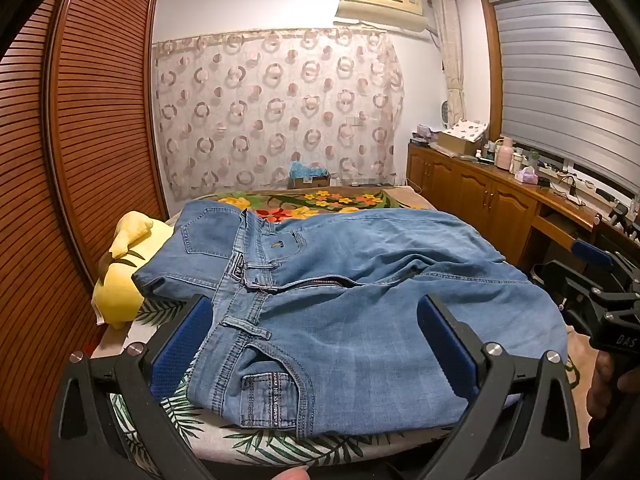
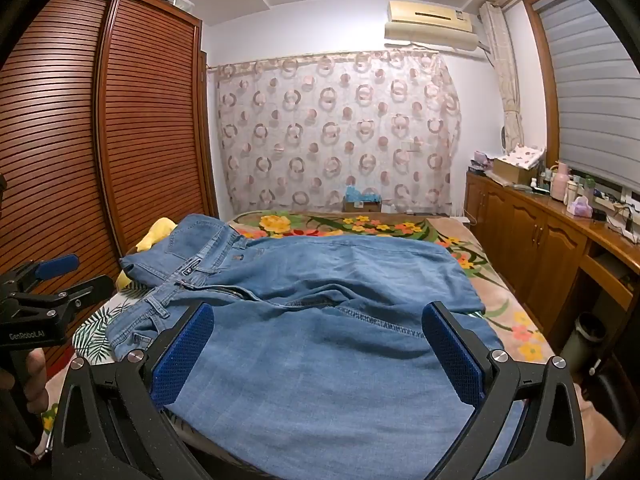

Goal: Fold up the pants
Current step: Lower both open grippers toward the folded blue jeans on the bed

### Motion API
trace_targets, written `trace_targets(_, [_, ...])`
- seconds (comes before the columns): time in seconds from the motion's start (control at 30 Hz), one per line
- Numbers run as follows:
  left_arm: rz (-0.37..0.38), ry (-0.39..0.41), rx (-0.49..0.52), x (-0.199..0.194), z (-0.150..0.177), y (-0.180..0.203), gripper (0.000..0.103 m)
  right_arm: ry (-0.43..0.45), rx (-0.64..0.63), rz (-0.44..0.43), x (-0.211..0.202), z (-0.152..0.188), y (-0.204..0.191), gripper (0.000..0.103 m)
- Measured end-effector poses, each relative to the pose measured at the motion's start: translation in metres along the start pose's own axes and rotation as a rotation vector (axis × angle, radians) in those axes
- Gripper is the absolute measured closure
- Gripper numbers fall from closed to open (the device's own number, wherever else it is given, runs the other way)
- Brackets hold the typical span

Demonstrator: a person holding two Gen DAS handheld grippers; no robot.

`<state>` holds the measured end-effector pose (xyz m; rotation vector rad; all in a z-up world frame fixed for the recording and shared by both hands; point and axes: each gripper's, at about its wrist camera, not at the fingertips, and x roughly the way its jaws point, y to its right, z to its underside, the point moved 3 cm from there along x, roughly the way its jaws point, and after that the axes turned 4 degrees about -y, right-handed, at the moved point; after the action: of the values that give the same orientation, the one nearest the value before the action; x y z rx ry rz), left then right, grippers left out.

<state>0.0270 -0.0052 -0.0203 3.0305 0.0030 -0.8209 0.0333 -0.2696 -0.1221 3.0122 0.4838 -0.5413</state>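
Blue denim pants [image 1: 344,292] lie spread on the bed, waistband to the left, zipper open, legs running right. They also show in the right wrist view [image 2: 320,320]. My left gripper [image 1: 316,340] is open and empty, its blue pads wide apart over the waistband and front pocket at the near edge. My right gripper [image 2: 318,348] is open and empty over the near leg. The right gripper shows at the right edge of the left wrist view [image 1: 600,280]. The left gripper shows at the left edge of the right wrist view [image 2: 48,284].
A yellow plush toy [image 1: 124,264] lies at the bed's left side under the waistband. The bed has a floral blanket [image 2: 360,224] and a leaf-print sheet [image 1: 168,404]. A slatted wooden wardrobe [image 1: 80,140] stands left, a cluttered wooden cabinet [image 1: 480,192] right.
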Motion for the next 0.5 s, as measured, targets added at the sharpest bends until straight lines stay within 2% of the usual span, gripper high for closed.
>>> trace_targets(0.5, [0.001, -0.003, 0.001, -0.0035, -0.0028, 0.0006, 0.001, 0.002, 0.001, -0.001, 0.0, 0.0007, 0.0004, 0.0])
